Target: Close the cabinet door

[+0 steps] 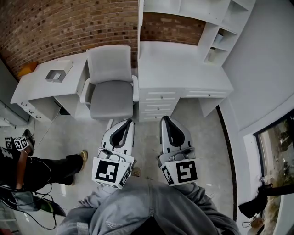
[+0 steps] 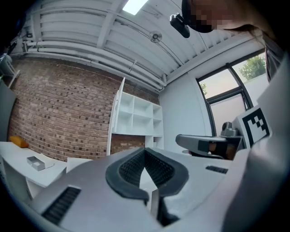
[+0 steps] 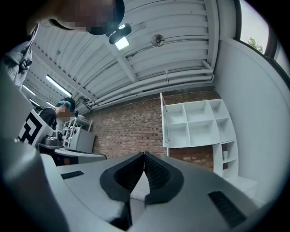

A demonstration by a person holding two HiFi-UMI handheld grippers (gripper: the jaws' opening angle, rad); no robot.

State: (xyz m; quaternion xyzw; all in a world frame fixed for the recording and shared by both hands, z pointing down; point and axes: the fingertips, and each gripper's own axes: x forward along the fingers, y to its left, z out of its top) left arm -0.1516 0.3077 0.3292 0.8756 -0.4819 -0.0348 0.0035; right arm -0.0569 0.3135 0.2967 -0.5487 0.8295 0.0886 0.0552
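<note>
The white wall cabinet of open shelves hangs over a white desk against the brick wall. Its tall door stands swung open at the cabinet's left side, edge-on to me. The door and the shelves show far ahead in the left gripper view, and the door in the right gripper view too. My left gripper and right gripper are held side by side, level, well short of the desk. Both are shut with nothing between the jaws, as each gripper view shows.
A grey and white chair stands between me and the desk's left part. Drawers sit under the desk. A side table carries a metal box. A person's legs and cables lie at left; a window is at right.
</note>
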